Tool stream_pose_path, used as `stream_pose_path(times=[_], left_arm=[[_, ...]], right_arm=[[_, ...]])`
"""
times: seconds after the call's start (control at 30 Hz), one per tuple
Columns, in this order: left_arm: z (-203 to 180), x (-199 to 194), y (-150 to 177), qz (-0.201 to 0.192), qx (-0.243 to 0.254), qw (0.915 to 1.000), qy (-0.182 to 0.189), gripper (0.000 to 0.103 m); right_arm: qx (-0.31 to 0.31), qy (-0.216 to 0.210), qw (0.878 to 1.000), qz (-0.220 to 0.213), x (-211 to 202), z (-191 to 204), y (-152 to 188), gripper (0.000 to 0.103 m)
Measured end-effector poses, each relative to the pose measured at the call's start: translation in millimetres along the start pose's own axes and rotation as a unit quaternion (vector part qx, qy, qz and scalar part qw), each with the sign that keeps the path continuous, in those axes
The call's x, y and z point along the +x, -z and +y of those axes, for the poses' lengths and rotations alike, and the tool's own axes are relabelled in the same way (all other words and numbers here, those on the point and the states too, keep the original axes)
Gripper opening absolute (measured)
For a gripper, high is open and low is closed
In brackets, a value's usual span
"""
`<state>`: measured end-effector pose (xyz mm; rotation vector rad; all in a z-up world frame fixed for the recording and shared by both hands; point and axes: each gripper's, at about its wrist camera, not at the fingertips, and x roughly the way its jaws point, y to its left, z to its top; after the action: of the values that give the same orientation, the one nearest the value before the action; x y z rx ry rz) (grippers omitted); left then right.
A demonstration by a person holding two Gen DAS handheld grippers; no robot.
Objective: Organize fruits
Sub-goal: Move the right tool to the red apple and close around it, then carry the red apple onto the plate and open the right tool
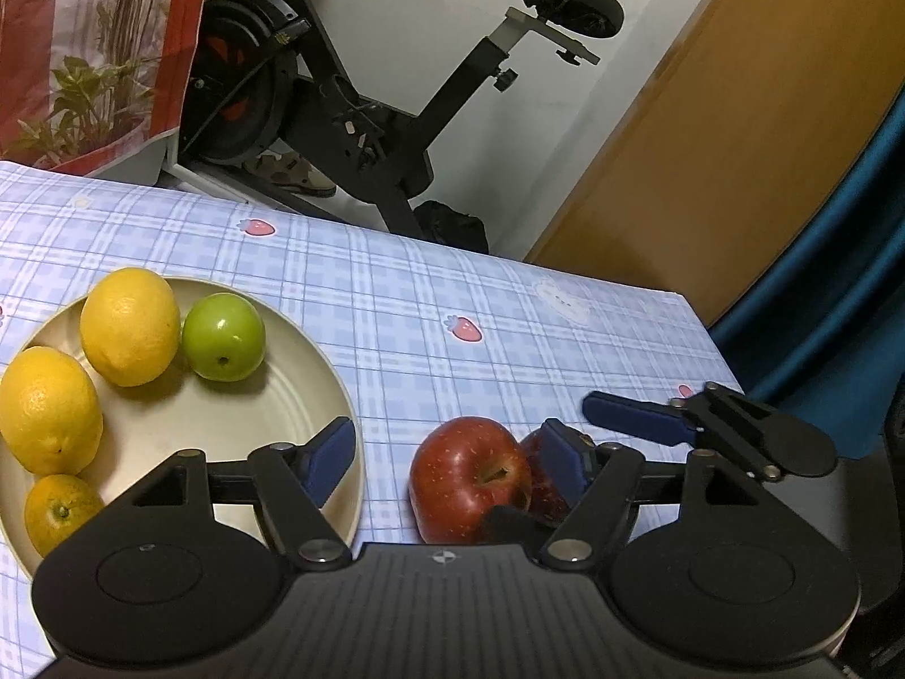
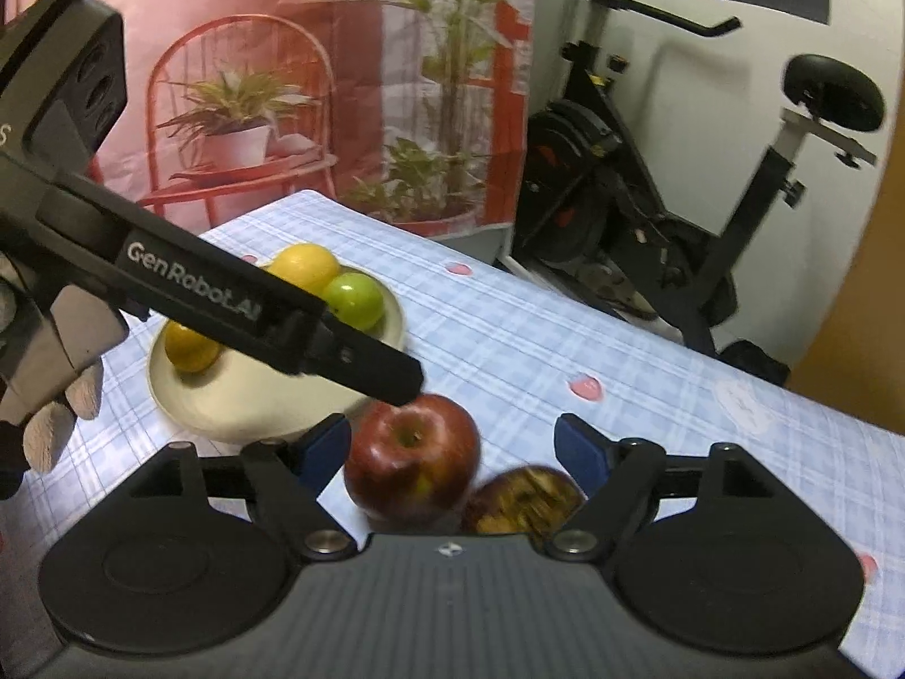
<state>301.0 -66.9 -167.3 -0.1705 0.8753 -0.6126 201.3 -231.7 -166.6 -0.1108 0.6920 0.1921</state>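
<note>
Left wrist: checked tablecloth point(image 1: 396, 305); exercise bike point(image 1: 362, 113) behind

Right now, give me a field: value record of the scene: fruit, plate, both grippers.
surface: table with blue plaid cloth
plate: cream plate, left of the apples in the left wrist view
on plate: two lemons, green apple, orange
off plate: red apple on the cloth, second darker apple touching it
left gripper: open, empty, fingers straddling the red apple
right gripper: open, empty, both apples between its fingers
remaining: two apples not yet on plate
</note>
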Motion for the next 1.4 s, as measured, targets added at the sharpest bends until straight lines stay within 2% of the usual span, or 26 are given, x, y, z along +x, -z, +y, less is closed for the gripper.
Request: stream_pose_path(times=[0.33,0.63,0.77,0.87,0.93,1.1,1.4], left_arm=[[5,9,4,0.022,0.005,0.9993,0.029,0.073],[4,26,18,0.04,0.008,0.9986,0.033,0.072],[5,30,22,0.045,0.007,0.9983,0.035,0.072],[8,33,27,0.051,0.001,0.9978,0.042,0.061],[10,34,29,0.056,-0.006,0.9971,0.052,0.059],[11,30,32,0.049,-0.004,0.9973,0.055,0.059],[22,-5,30,0.005,-0.013,0.9987,0.05,0.059]], right_arm=[[-0.025,-0.014,0.999,0.044,36,7,7,0.073],[-0.054,0.0,0.998,0.035,42,20,17,0.074],[-0.081,0.014,0.996,0.035,43,28,22,0.07],[-0.076,0.016,0.997,0.032,43,28,23,0.07],[-0.072,0.014,0.997,0.031,43,28,23,0.07],[-0.054,0.011,0.998,0.028,40,27,21,0.069],[-0.063,0.001,0.998,0.006,27,41,2,0.069]])
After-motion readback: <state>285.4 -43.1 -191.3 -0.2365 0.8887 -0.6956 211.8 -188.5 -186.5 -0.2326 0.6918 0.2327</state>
